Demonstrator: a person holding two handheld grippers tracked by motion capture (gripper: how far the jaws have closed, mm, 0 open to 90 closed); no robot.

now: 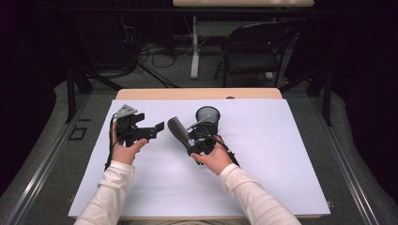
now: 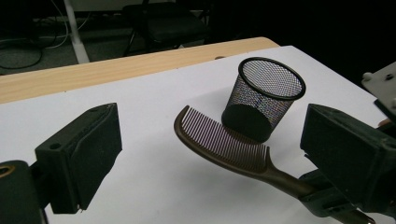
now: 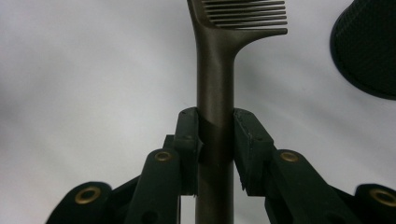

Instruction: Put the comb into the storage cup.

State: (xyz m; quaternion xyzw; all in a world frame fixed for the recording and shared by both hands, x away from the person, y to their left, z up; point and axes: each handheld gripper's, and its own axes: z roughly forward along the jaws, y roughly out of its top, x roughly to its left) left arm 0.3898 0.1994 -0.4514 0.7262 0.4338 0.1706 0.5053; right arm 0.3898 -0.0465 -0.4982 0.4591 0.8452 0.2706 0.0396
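Comb held by its handle above the white sheet, beside the mesh cup.

From left: the left gripper (image 1: 157,129) hovers over the white sheet (image 1: 263,173) with its jaws spread wide and nothing between them. At centre, the comb (image 2: 224,142), brown and narrow, judged light and rigid, has thin teeth likely to bend or snap if pinched; its smooth rounded handle may slip or twist in a loose grip, so the handle is the correct place to hold. The right gripper (image 3: 215,135) is clamped on that handle just below the teeth, both pads pressing its sides, with the comb clear of the sheet. To the right, the black mesh cup (image 2: 264,98) stands upright just beyond the comb, not touching it.
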